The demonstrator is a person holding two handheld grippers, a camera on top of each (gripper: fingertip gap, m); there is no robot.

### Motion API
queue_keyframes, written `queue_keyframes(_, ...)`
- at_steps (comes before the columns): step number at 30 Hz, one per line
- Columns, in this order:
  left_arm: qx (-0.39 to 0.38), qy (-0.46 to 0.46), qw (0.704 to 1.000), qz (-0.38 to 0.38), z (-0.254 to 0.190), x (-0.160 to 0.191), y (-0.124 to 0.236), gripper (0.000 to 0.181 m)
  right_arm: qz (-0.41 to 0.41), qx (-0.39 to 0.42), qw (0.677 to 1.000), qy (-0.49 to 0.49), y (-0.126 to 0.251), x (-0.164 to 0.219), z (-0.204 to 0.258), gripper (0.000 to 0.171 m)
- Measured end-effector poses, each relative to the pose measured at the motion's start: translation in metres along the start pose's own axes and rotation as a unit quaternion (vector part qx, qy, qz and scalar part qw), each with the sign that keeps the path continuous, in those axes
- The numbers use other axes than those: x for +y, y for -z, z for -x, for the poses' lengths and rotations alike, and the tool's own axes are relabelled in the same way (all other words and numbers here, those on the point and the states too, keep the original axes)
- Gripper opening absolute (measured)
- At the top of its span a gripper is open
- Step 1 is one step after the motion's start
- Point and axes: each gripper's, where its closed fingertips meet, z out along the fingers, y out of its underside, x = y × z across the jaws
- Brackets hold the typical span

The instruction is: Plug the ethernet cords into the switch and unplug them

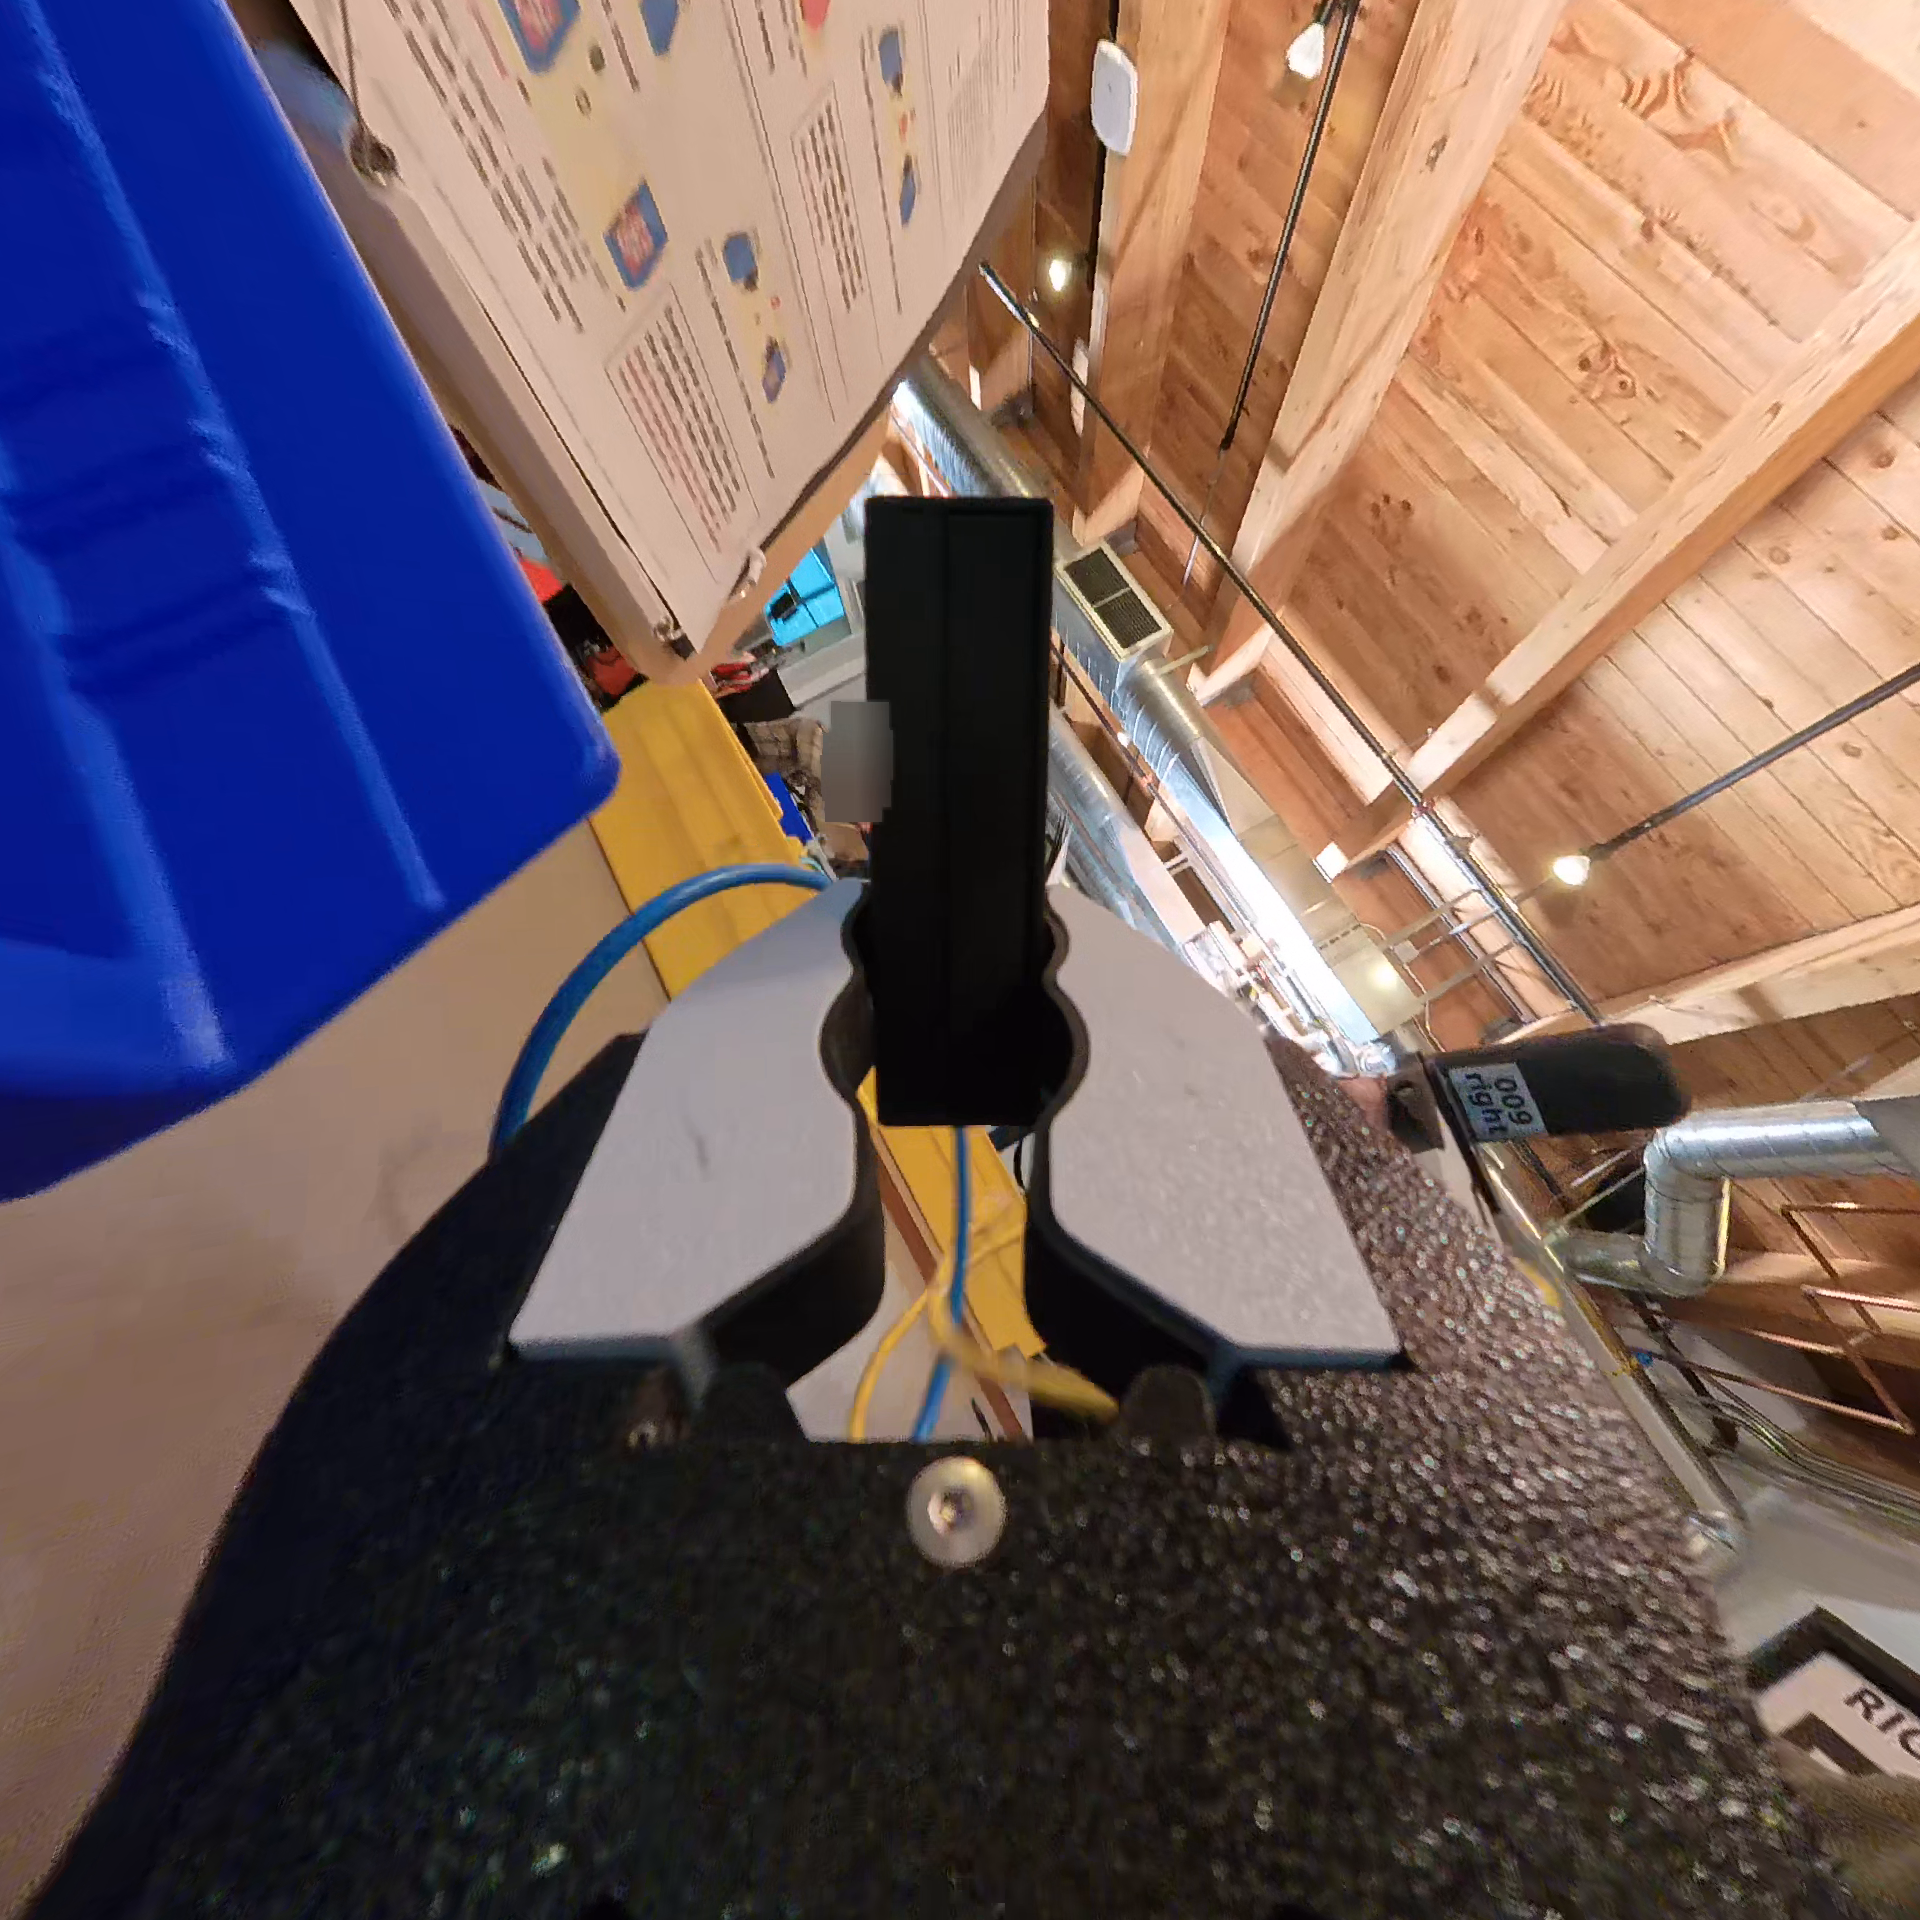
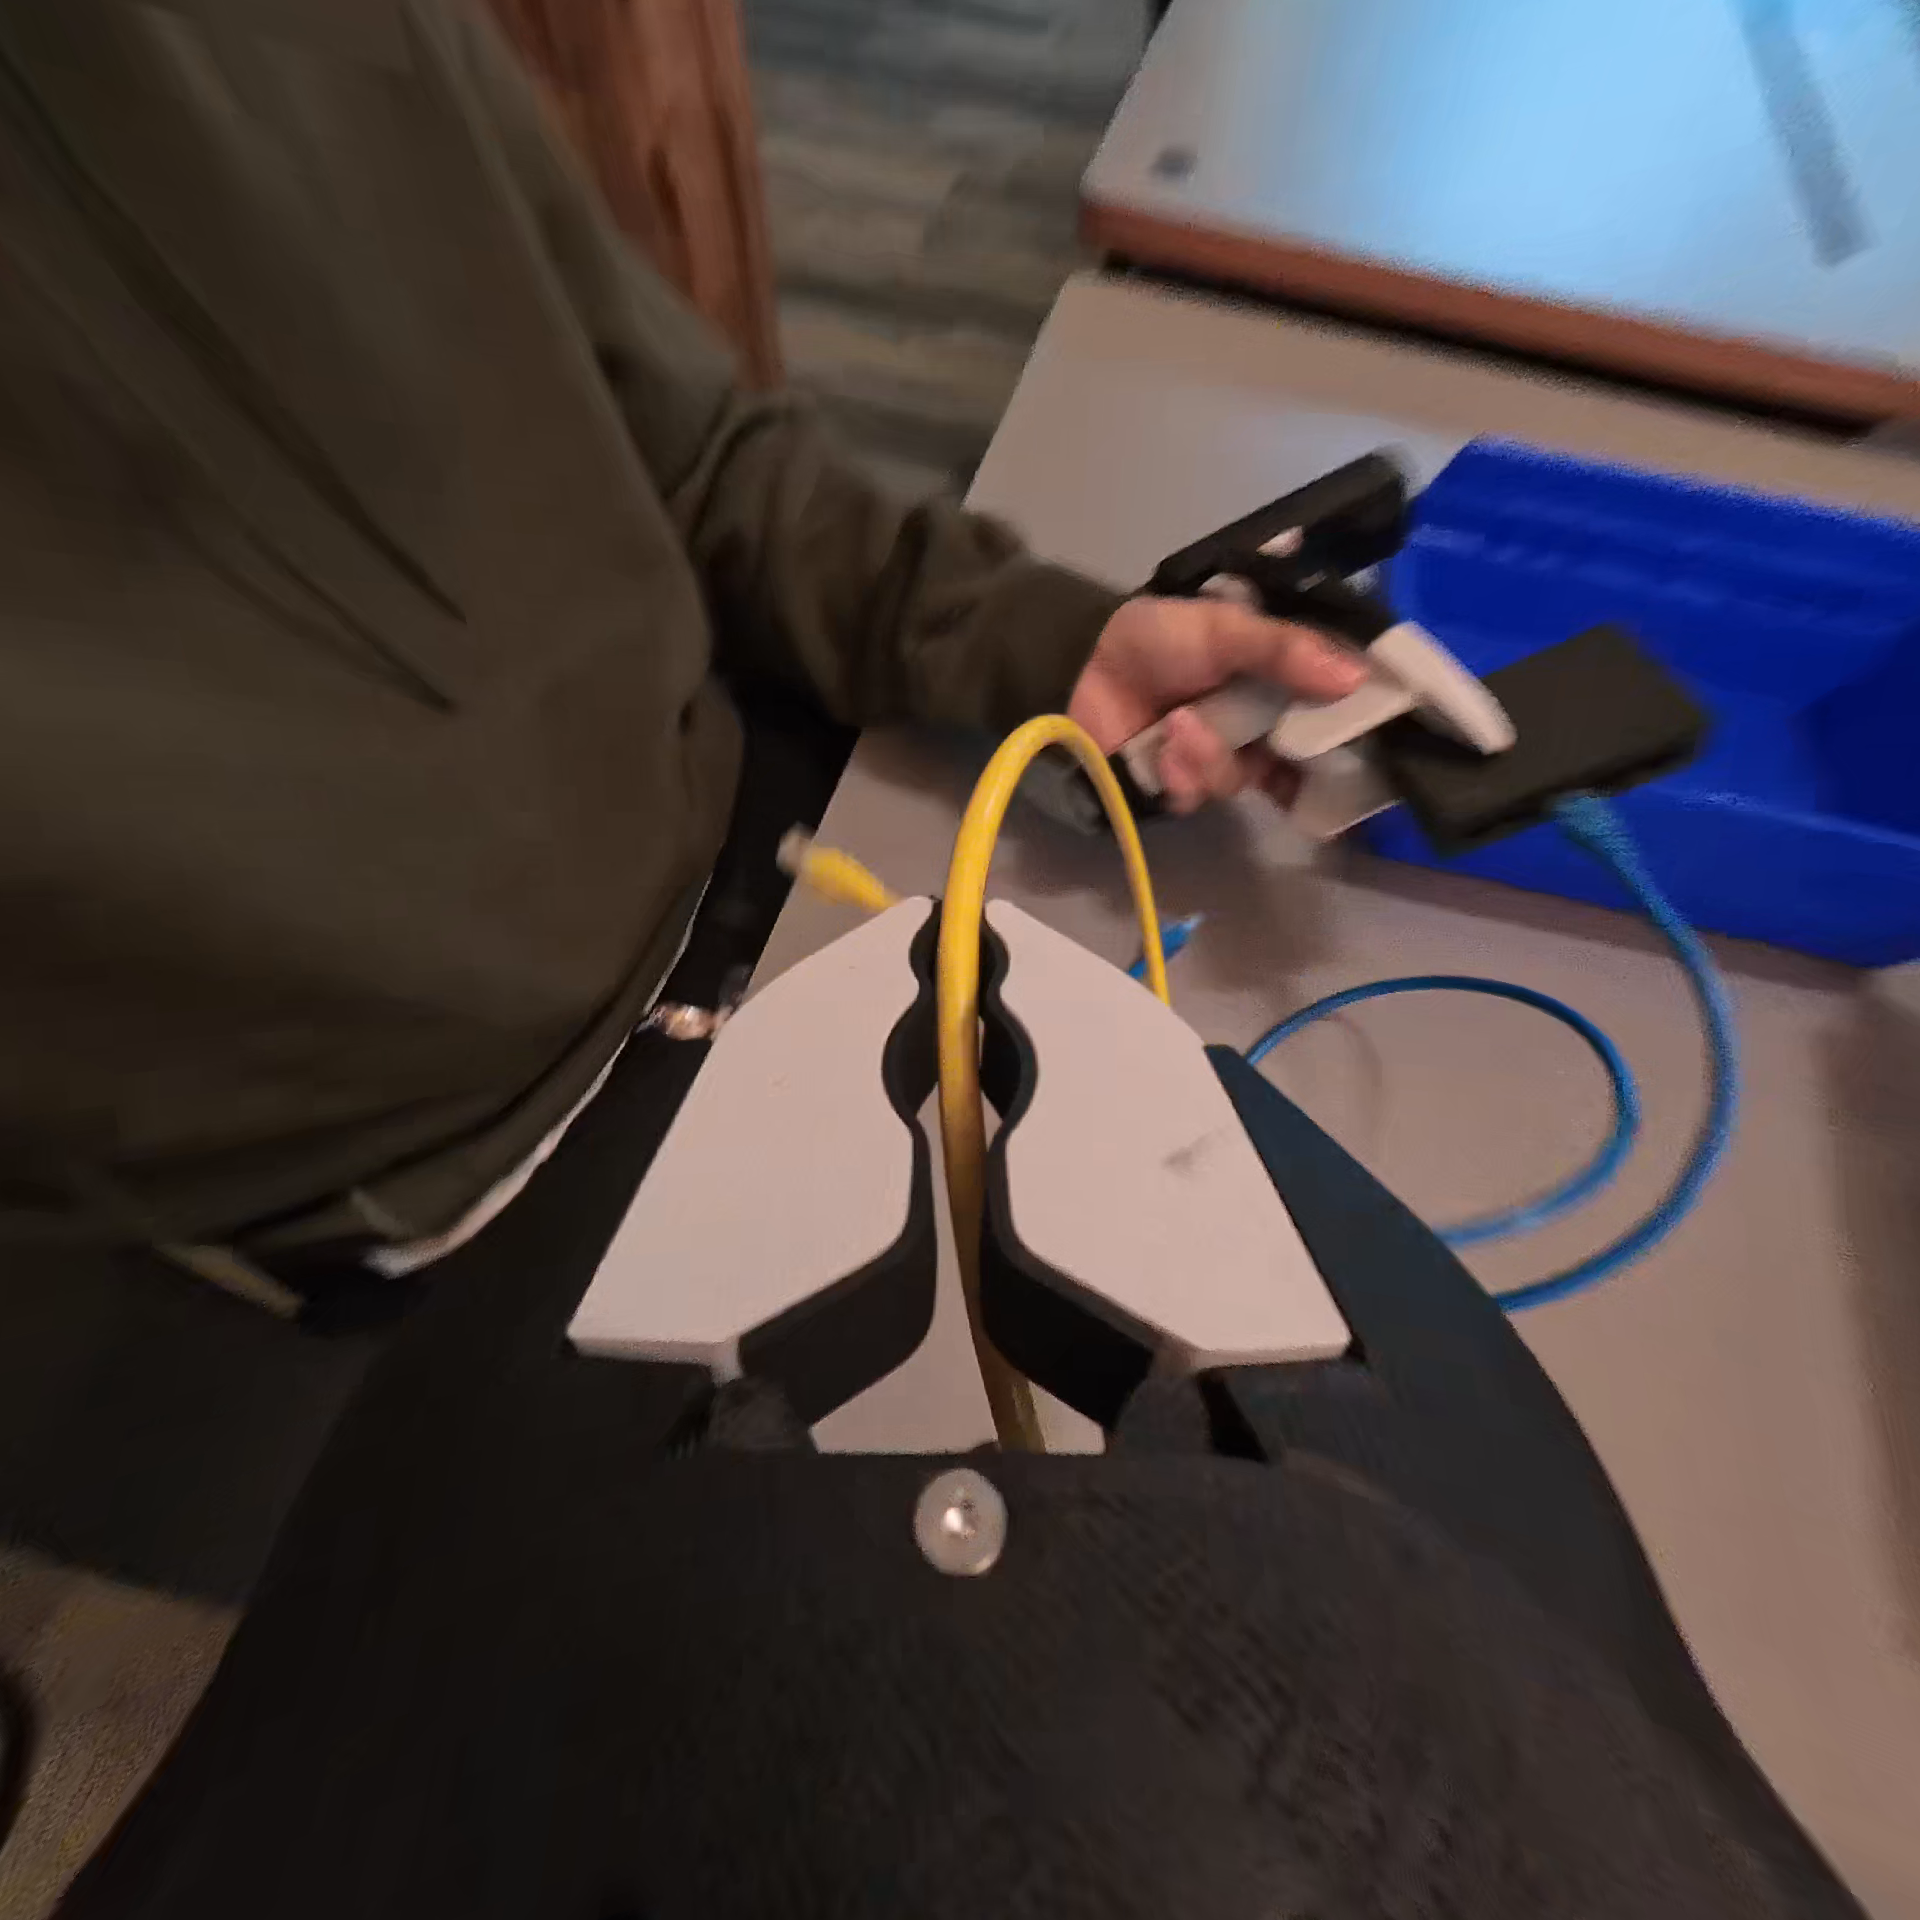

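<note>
My left gripper (image 1: 956, 914) is shut on the black switch (image 1: 956, 810) and holds it on edge in the air. It also shows in the right wrist view (image 2: 1455, 727), where the switch (image 2: 1558, 738) hangs in front of the blue bin. A blue ethernet cord (image 2: 1621, 1101) runs from the switch and loops on the grey table (image 2: 1558, 1455); it also shows in the left wrist view (image 1: 582, 987). My right gripper (image 2: 961, 914) is shut on the yellow ethernet cord (image 2: 966, 1039), which arches up beyond the tips. Its yellow plug (image 2: 831, 868) lies near the table edge.
A blue plastic bin (image 2: 1714, 623) stands on the table behind the switch, and fills the left of the left wrist view (image 1: 260, 623). A person in a dark green top (image 2: 364, 623) stands at the table's left edge. A posted sheet (image 1: 727, 260) hangs above. Left tips to right tips: about 25 cm.
</note>
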Motion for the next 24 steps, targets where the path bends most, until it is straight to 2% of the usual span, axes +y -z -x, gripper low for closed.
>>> queue_keyframes(3,0.005,0.004,1.0,0.022,-0.002,0.014,-0.004,0.027,0.057,-0.059,0.997,0.005,-0.034,0.021,0.005,0.003)
queue_keyframes(5,0.013,0.007,0.999,0.034,-0.005,0.021,-0.007,0.027,0.05,-0.093,0.994,0.018,-0.052,0.019,0.009,0.004)
queue_keyframes(8,0.029,0.019,0.998,0.045,-0.01,0.027,-0.009,0.027,-0.002,-0.1,0.994,0.044,-0.066,0.002,-0.001,0.004)
queue_keyframes(12,0.028,0.01,0.999,0.036,-0.01,0.022,-0.007,0.027,-0.096,-0.091,0.991,0.025,-0.068,-0.022,-0.022,0.003)
queue_keyframes(14,0.024,0.008,0.999,0.022,-0.008,0.013,-0.004,0.028,-0.136,-0.114,0.984,0.01,-0.065,-0.029,-0.018,0.003)
queue_keyframes(18,0.013,0.003,1.0,-0.019,-0.002,-0.017,0.01,0.027,-0.141,-0.133,0.981,0.02,-0.047,-0.027,-0.005,0.004)
queue_keyframes(21,0.001,-0.007,0.999,-0.053,0.001,-0.042,0.023,0.027,-0.117,-0.087,0.989,0.035,-0.014,-0.027,-0.009,0.003)
queue_keyframes(24,0.001,-0.011,0.997,-0.075,0.0,-0.06,0.032,0.027,-0.081,0.015,0.996,0.045,0.026,-0.028,-0.032,0.003)
